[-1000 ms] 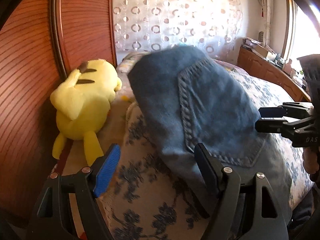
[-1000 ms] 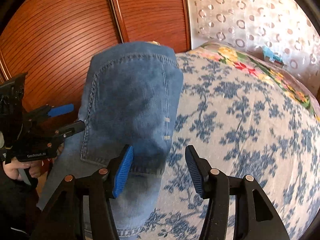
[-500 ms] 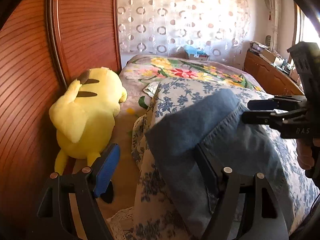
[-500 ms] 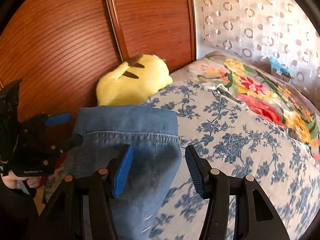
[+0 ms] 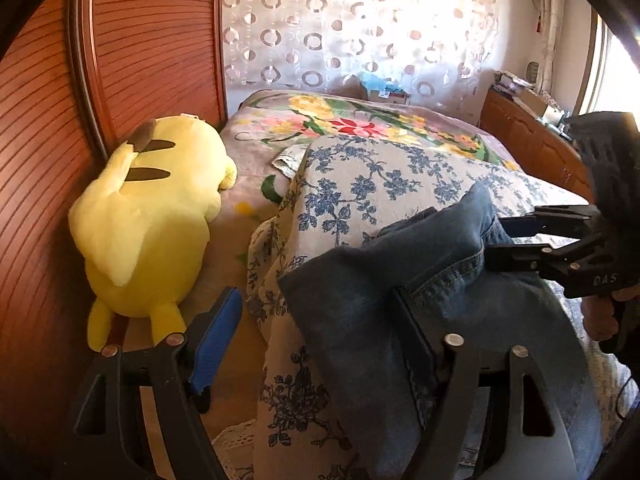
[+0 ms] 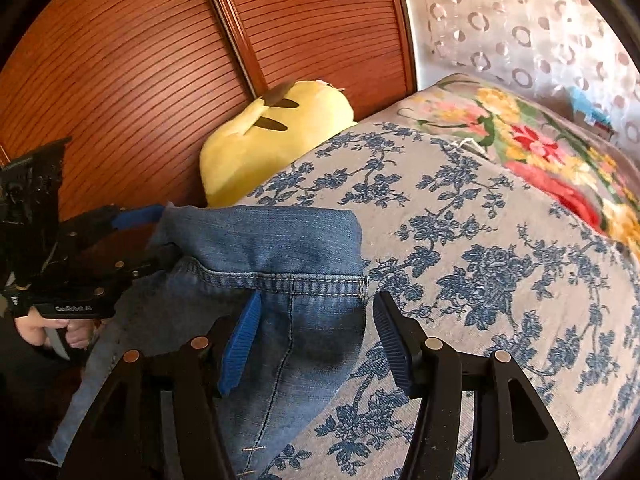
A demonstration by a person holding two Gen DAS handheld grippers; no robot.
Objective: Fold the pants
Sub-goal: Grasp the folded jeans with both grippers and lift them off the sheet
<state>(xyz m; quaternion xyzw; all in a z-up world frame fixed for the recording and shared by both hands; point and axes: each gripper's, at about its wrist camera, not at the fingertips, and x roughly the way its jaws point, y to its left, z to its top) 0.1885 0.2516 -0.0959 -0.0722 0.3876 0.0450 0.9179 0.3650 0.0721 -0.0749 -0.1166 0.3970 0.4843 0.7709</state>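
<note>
- Looking nearest, you have your left gripper [image 5: 314,296] and right gripper [image 6: 318,298] both spread wide, pinching nothing; denim drapes against one left finger.
- Between them, the blue denim pants [image 6: 272,240], up in the air a second ago, now lie doubled over on the blue-flowered quilt [image 6: 480,240] at the bed's near edge.
- That fold looks landed; smoothing or another fold probably follows.
- Beyond, the yellow plush toy [image 5: 152,220] lies apart from the pants.

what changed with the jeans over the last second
The jeans came down from held high, where they hid the plush, to a folded heap on the blue-flowered quilt. Both tools, left and right, stayed open with denim between their fingers. The yellow plush did not move.
</note>
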